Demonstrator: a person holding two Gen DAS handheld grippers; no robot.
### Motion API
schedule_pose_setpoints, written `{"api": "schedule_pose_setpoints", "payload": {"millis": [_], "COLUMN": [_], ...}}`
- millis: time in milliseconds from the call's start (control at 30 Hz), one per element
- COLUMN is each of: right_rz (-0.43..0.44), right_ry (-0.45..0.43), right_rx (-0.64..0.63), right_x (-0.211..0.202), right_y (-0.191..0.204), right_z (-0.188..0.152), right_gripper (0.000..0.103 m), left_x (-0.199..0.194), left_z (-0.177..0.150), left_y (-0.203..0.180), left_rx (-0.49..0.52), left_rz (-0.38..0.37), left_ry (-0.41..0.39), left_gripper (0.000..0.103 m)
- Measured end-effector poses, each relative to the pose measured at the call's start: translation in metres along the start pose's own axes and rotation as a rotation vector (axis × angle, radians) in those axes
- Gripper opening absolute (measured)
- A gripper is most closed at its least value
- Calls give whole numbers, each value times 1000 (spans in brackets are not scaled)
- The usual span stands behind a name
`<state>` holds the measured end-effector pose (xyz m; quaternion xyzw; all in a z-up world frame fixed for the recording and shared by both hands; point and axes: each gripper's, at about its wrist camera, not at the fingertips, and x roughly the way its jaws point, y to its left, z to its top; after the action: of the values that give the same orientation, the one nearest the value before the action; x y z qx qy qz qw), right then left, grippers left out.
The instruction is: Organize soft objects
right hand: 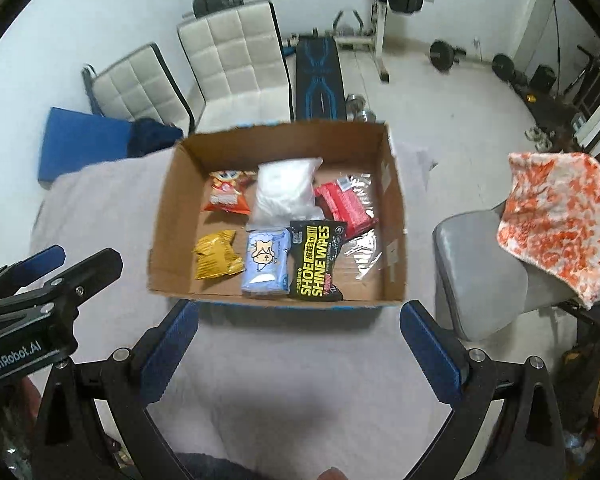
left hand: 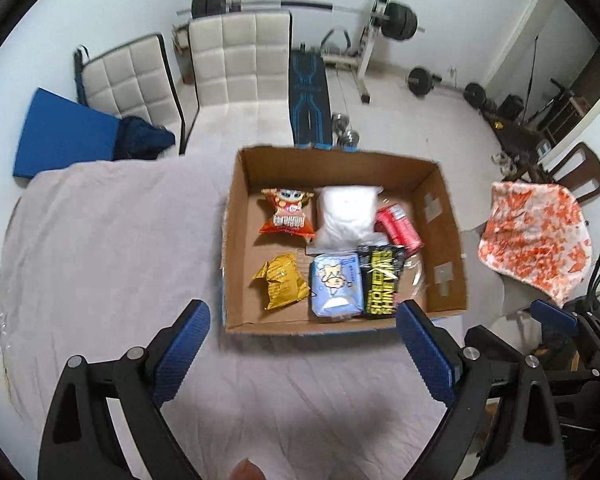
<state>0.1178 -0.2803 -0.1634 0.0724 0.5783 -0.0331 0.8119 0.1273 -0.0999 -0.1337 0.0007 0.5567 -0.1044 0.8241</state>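
Note:
A cardboard box (left hand: 444,216) (right hand: 396,208) sits on the grey-clothed table (left hand: 112,240) (right hand: 112,208). It holds an orange snack bag (left hand: 287,212) (right hand: 226,196), a white soft pack (left hand: 346,214) (right hand: 286,190), a red pack (left hand: 398,226) (right hand: 344,206), a yellow bag (left hand: 280,284) (right hand: 216,256), a blue tissue pack (left hand: 336,286) (right hand: 266,262) and a black shoe-wipes pack (left hand: 382,280) (right hand: 316,258). My left gripper (left hand: 302,338) (right hand: 40,276) is open and empty near the box's front edge. My right gripper (right hand: 298,332) (left hand: 556,320) is open and empty, also in front of the box.
An orange-and-white patterned cloth (left hand: 536,236) (right hand: 560,220) drapes over a grey chair (right hand: 480,268) to the right of the table. Two white padded chairs (left hand: 240,60) (right hand: 236,60), a blue mat (left hand: 64,136) and weight equipment (left hand: 384,12) stand behind.

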Motion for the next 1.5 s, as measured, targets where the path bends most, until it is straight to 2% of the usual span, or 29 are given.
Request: {"api": "schedule_pose_setpoints", "payload": {"millis": [300, 367, 567, 667, 833, 1067, 1500], "right_rz": [35, 34, 9, -3, -24, -88, -115], "right_ry": [-128, -146, -197, -212, -245, -300, -326], "right_rx": [-9, 0, 38, 47, 48, 47, 51], "right_x": [-111, -128, -172, -187, -209, -236, -246], "right_y": [5, 8, 17, 22, 32, 41, 45], "right_z": [-40, -48, -72, -80, -95, -111, -115], "right_gripper": [103, 103, 103, 103, 103, 103, 103], "left_x": [-87, -102, -138, -152, -171, -188, -194], "left_z": [-28, -34, -54, -60, -69, -84, -93], "left_y": [-14, -14, -11, -4, 8, 16, 24], "left_rx": [41, 54, 97, 91, 66, 69, 72], "left_rz": [21, 32, 51, 63, 42, 40, 50], "left_ry": [-117, -146, -199, -225, -256, -278, -283], "left_gripper": [97, 102, 102, 102, 102, 102, 102]}}
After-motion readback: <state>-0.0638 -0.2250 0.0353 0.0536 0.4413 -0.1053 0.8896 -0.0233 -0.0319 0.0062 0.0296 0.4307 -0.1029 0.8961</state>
